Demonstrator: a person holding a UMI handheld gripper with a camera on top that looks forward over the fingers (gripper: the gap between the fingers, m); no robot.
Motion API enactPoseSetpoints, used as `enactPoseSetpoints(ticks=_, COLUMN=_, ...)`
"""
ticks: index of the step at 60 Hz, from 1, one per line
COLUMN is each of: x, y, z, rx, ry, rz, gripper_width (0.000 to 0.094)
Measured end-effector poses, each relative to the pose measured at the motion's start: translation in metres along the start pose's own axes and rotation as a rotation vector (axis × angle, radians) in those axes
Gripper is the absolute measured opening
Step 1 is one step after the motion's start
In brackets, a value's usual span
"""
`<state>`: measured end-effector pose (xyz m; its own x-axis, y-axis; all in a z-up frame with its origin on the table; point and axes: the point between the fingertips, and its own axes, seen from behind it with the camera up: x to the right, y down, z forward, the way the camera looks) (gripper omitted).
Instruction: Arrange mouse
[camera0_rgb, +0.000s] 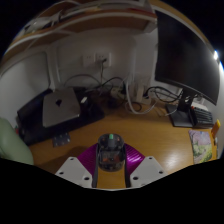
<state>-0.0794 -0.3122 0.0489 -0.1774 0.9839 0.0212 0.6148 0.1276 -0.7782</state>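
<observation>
A small dark mouse (109, 149) with a green light on top sits between my gripper's (110, 160) two fingers, above the wooden desk (160, 138). The purple pads (92, 157) press on both its sides, so the fingers are shut on it. Only the mouse's upper part shows; its lower end is hidden between the fingers.
A dark monitor (186, 62) stands at the right on its stand (186, 117). A grey laptop (60, 103) lies at the left rear, with cables (130, 97) along the wall. A colourful card (203, 141) lies at the right, a pale green object (12, 140) at the left.
</observation>
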Motion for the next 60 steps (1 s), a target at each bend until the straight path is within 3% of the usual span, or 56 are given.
enactPoseSetpoints(ticks=11, x=0.086, y=-0.06, z=-0.037, rx=0.071, ry=0.039, rz=0.084, gripper_width=0.0376)
enactPoseSetpoints(ticks=22, x=0.234, y=-0.075, z=-0.058, rx=0.1, ry=0.154, rz=0.125, gripper_width=0.0376)
enactPoseSetpoints(ticks=30, x=0.34, y=-0.044, z=-0.061, rx=0.072, ry=0.246, rz=0.148, gripper_width=0.0375)
enactPoseSetpoints(ticks=41, x=0.451, y=0.024, z=-0.04, rx=-0.005, ry=0.288, rz=0.145, gripper_width=0.0375)
enactPoseSetpoints(ticks=60, x=0.504, y=0.091, z=-0.001, rx=-0.055, ry=0.236, rz=0.158, gripper_width=0.0404)
